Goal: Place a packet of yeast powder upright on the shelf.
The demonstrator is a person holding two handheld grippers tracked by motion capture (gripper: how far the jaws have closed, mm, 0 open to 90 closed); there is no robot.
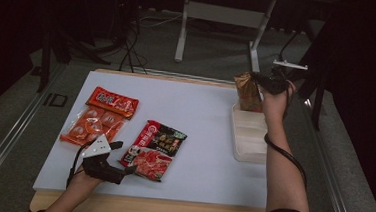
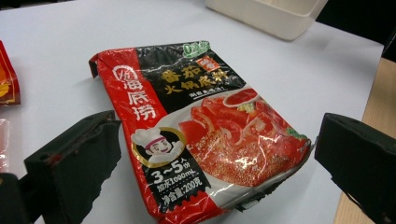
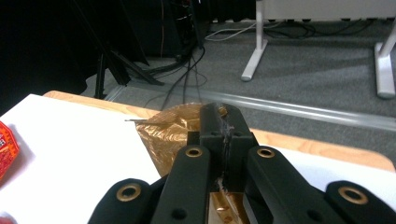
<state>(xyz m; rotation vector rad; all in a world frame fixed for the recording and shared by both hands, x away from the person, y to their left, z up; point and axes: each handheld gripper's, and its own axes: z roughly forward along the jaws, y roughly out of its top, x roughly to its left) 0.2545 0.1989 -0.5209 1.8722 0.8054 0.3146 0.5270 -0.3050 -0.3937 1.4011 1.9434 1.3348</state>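
The right claw [image 1: 258, 81] was pinched shut on the top edge of a golden-brown snack bag [image 1: 248, 92], which hung upright over the far end of the white tray [image 1: 247, 140] at the right of the frame; whether the bag's bottom already touched the tray floor was hard to tell from the high view. In the right gripper view the jaws were pressed together on the crinkled foil [image 3: 175, 128], holding only a thin strip of it. That looked like the main risk: a slim pinch on slick film could slip, and the bag might tip over the tray's far rim onto the table [image 1: 200, 112] if let go while leaning. The right forearm stretched straight up the right side of the frame, wrist bent so the claw pointed down and leftward. The left claw [image 1: 127, 170] rested low at the lower left with jaws spread wide, either side of the near end of the red soup-base packet [image 2: 201, 135] without touching it. An orange candy pack [image 1: 97, 117] lay at the left.
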